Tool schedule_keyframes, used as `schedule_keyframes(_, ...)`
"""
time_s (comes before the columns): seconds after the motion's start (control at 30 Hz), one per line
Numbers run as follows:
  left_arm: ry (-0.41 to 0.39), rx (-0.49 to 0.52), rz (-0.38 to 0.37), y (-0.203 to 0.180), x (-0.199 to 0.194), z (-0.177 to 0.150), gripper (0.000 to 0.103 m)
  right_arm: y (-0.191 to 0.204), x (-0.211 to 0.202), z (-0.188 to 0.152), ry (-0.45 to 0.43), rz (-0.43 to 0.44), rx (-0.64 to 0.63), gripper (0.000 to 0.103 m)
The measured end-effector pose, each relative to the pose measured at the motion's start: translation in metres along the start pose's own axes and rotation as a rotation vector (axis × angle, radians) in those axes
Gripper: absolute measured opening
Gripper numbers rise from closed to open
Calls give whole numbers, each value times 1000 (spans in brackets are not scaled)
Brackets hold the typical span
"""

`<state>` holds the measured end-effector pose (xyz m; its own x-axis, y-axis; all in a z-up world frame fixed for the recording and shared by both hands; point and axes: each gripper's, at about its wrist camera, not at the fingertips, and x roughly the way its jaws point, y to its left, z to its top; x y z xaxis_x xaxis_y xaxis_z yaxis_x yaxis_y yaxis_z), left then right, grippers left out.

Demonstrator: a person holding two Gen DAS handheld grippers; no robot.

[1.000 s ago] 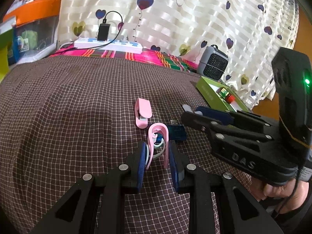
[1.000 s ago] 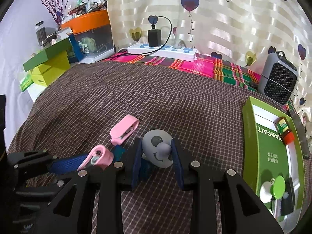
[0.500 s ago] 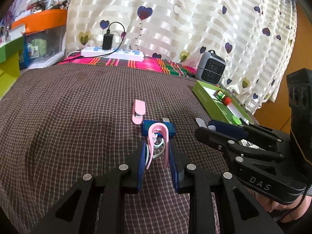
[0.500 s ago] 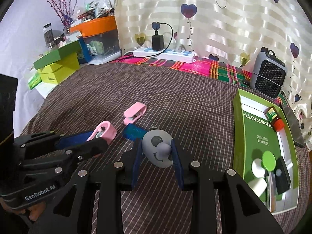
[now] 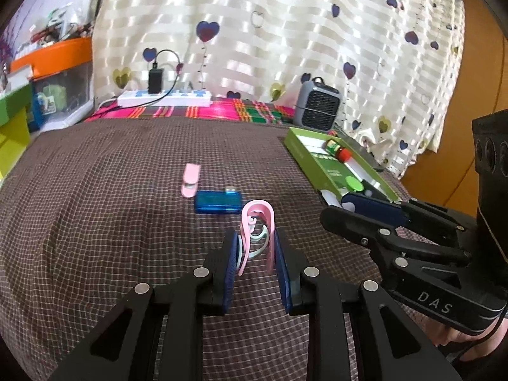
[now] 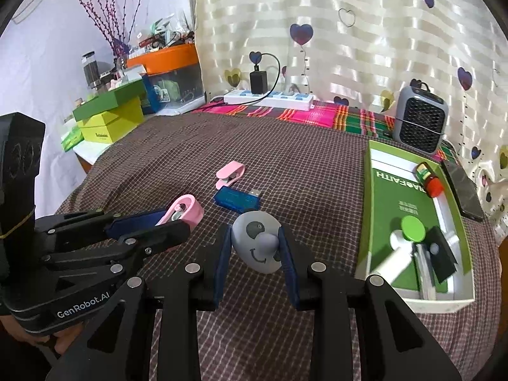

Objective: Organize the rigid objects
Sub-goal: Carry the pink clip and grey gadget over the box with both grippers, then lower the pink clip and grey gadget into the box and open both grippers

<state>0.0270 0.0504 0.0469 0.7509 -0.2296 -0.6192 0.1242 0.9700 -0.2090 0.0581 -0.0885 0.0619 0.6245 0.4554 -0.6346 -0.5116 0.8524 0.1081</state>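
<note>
My left gripper point(image 5: 256, 254) is shut on a pink U-shaped clip point(image 5: 258, 222) with a pale green hook inside, held off the checked cloth. In the right wrist view that pink clip point(image 6: 185, 212) shows between the left gripper's point(image 6: 149, 225) blue pads. My right gripper point(image 6: 255, 247) is shut on a grey oval toy face point(image 6: 258, 243) with a round nose. On the cloth lie a blue USB stick point(image 5: 219, 201) point(image 6: 237, 199) and a second pink clip point(image 5: 190, 179) point(image 6: 230, 174). A green box point(image 6: 381, 197) point(image 5: 304, 155) at the right holds several small items.
A grey mini fan point(image 6: 420, 123) stands behind the green box, a dark phone point(image 6: 463, 190) lies beside it. A white power strip point(image 6: 270, 98) with a black charger sits at the back. Green and yellow boxes point(image 6: 111, 117) and an orange-lidded bin point(image 6: 168, 60) stand at the left.
Both grippers have pulled back and risen with their objects. The pink clip now hangs clear of the blue USB stick, which lies fully exposed on the cloth. More of the green box shows.
</note>
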Motion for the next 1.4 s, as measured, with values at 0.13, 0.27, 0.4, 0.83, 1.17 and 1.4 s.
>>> schedule_keyframes(0.13, -9, 24, -20, -15, 0, 7, 22, -8, -15, -1, -29, -9, 15, 31)
schedule_keyframes(0.27, -6, 48, -47, -32, 8, 13, 22, -24, -26, -3, -50, -29, 48, 32)
schedule_keyframes(0.4, 3, 71, -65, -47, 20, 17, 22, -45, -32, -7, -57, -54, 85, 32)
schedule_keyframes(0.83, 10, 141, -121, -85, 49, 37, 22, -117, -51, -17, -93, -146, 222, 32)
schedule_keyframes(1.17, 45, 168, -151, -111, 91, 48, 22, -144, -41, -28, -58, -178, 250, 32)
schedule_keyframes(1.4, 72, 180, -145, -117, 117, 54, 22, -149, -25, -34, -17, -210, 231, 32)
